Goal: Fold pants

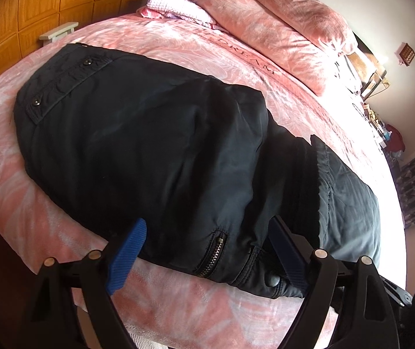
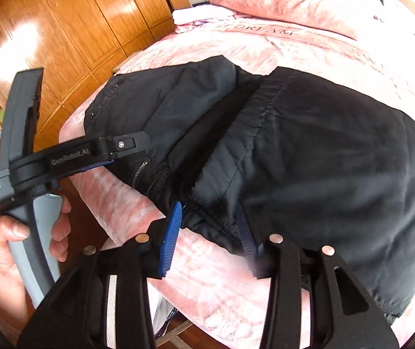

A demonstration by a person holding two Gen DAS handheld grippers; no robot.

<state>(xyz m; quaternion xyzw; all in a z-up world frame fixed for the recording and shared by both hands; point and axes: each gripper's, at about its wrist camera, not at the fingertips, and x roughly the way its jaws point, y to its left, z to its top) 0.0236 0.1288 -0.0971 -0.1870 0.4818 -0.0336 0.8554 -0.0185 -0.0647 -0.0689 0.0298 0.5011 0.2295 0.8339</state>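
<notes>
Black pants (image 1: 149,151) lie folded across the pink bed (image 1: 9,145), waistband with snaps at far left and a zip pocket (image 1: 212,257) at the near edge. My left gripper (image 1: 207,250) is open, its blue fingers (image 1: 127,254) straddling the pants' near edge by the zip. In the right wrist view the pants (image 2: 324,160) fill the middle. My right gripper (image 2: 210,235) is open, its jaws either side of a stitched hem at the near edge. The left gripper (image 2: 120,151) shows there at the left, held by a hand.
Pink pillows (image 1: 280,29) and a folded white cloth (image 1: 175,5) lie at the head of the bed. A wooden wardrobe (image 2: 62,29) stands to the left. A desk with clutter (image 1: 373,87) is on the right by the wall.
</notes>
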